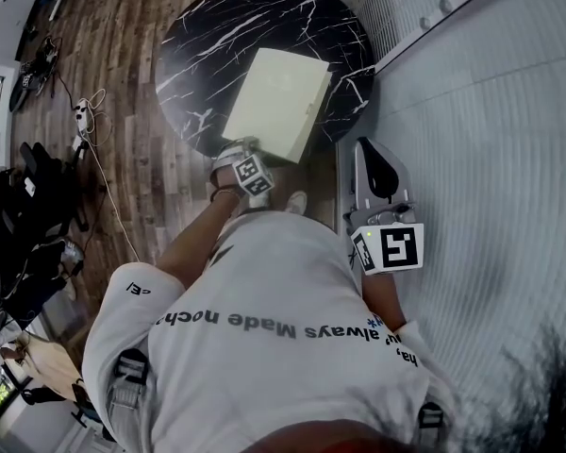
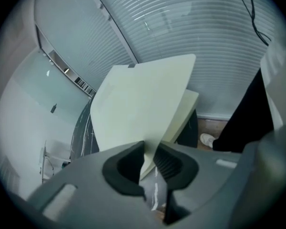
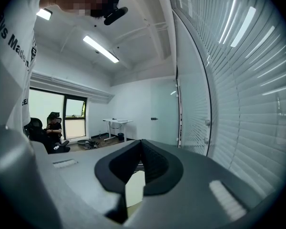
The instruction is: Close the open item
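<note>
A pale yellow-green book lies on the round black marble table. In the left gripper view its cover stands a little above the pages, still at an angle. My left gripper is at the book's near corner. The cover's corner runs between its jaws, which stand slightly apart and do not clamp it. My right gripper hangs to the right of the table beside the blinds, away from the book. Its fingertips meet with nothing between them.
White slatted blinds fill the right side, close to the table's edge. Wooden floor with a power strip and cables lies to the left, with dark chairs beyond. Far across the room are a seated person and a desk.
</note>
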`<action>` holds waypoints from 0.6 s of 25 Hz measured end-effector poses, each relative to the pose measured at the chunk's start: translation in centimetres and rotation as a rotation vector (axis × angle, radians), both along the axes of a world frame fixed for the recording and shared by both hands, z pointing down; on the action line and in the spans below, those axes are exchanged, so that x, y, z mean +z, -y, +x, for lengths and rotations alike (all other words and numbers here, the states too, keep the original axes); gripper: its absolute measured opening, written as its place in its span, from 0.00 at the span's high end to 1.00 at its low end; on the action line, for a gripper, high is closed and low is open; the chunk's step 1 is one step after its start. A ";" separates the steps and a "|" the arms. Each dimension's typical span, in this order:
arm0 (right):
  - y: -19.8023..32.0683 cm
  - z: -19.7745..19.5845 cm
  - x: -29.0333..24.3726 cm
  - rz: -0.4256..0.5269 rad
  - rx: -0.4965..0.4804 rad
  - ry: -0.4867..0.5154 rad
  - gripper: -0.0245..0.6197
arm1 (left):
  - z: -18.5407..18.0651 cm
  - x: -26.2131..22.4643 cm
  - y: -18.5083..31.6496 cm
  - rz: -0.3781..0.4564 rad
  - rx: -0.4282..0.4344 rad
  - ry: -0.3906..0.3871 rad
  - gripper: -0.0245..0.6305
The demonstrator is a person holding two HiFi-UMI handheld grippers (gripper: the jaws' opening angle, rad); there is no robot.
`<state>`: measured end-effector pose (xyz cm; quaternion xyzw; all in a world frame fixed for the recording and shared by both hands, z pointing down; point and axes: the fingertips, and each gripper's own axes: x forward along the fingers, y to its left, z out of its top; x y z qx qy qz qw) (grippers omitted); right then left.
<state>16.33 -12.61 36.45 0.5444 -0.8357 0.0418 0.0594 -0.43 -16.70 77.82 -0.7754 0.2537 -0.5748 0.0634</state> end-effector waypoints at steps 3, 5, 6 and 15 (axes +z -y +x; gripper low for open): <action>0.5 0.3 0.6 -0.012 0.007 -0.002 0.96 | 0.4 0.6 -0.3 -0.022 0.039 0.046 0.87; 0.8 0.4 1.0 -0.021 0.009 -0.002 0.96 | 0.7 0.8 -0.4 -0.030 0.060 0.071 0.87; 1.0 0.4 1.3 -0.027 0.011 -0.002 0.96 | 0.8 0.9 -0.4 -0.032 0.066 0.080 0.87; 4.0 0.7 7.3 -0.151 0.006 -0.057 0.96 | 1.1 1.5 -0.3 -0.048 0.149 0.202 0.87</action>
